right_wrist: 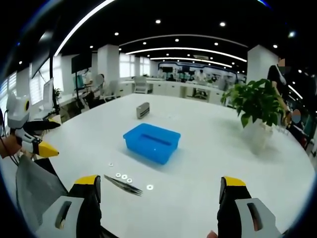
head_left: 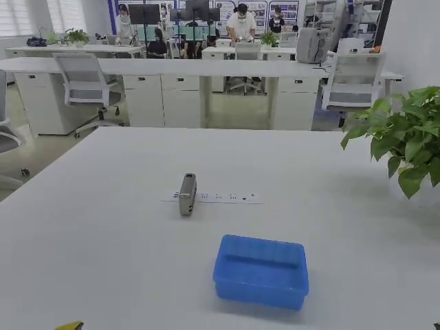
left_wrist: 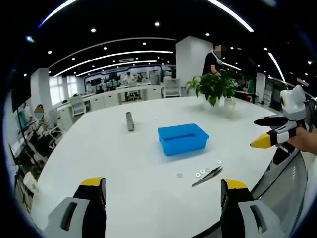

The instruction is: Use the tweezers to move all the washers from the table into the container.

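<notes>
Both grippers hover over the near edge of the white table (right_wrist: 213, 148), and no washer is in the container yet. The left gripper (left_wrist: 163, 186) has its jaws spread wide with nothing between them. The right gripper (right_wrist: 159, 182) is likewise released and empty.

The tweezers (right_wrist: 124, 184) lie flat on the table, near the front of the blue container (right_wrist: 151, 143), which looks empty. About 5 washers (right_wrist: 124, 176) are scattered there. A short row of them sits just beside the tweezers, and the others lie a little apart at either end.

The step in hand appears to be fetching the tweezers. To do it well, 1 gripper should come down across both legs, partway along their length, so that closing it also pinches the tips. The tool is thin and lies on a smooth top, so it may slide or pivot. A slow, square descent should keep it still and avoid knocking the nearest washers away.

The grey device (head_left: 187, 194) and the potted plant (head_left: 405, 134) stand well apart from the work.
</notes>
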Available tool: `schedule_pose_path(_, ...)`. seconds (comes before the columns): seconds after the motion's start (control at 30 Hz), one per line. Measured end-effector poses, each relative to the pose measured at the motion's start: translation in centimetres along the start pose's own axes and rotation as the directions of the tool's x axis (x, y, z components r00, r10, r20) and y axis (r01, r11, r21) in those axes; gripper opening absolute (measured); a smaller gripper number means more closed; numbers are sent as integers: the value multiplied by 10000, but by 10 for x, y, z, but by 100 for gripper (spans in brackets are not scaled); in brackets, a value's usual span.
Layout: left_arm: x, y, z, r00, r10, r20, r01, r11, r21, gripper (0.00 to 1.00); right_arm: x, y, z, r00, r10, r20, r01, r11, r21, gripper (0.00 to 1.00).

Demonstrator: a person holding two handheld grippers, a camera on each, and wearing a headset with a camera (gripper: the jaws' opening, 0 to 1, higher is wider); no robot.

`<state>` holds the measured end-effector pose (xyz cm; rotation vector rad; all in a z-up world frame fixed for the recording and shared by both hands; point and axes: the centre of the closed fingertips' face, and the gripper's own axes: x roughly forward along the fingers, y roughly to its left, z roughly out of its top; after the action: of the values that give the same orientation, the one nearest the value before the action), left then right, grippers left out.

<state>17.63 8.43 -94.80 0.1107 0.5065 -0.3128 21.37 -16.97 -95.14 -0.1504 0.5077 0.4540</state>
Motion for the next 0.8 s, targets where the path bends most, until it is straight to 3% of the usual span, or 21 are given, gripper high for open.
schedule_pose_path(0.17,6,-1,-2,9999,-82,-130,81,10000,-43,99,3,-1,-2,9999,-11,-116,11,10000,-19,99)
schedule_pose_path(0.27,10,-1,-1,9997,-158,-194,159,9999,47,91,6,-2,-5,9997,36,-241,-34,10000,62,99)
schedule_pose_path(0.37,16,-3,0,9995,-225,-220,229,9996,187,92,11,-2,-9,9990,110,-423,-105,9999,116,99)
schedule_pose_path(0.57,31,-11,-1,9958,-753,-514,788,9943,711,88,19,1,-11,9979,246,-603,-242,9997,67,99)
schedule_pose_path(0.63,35,-23,-4,9848,-1541,-801,1616,9820,981,81,21,2,-12,9974,301,-657,-299,9995,35,99)
schedule_pose_path(0.73,42,-29,-9,9725,-2006,-1180,2160,9667,1369,73,23,3,-14,9963,380,-773,-383,9993,-18,99)
schedule_pose_path(0.8,46,-33,-14,9599,-2334,-1555,2566,9546,1511,71,24,5,-15,9952,522,-822,-522,9986,24,99)
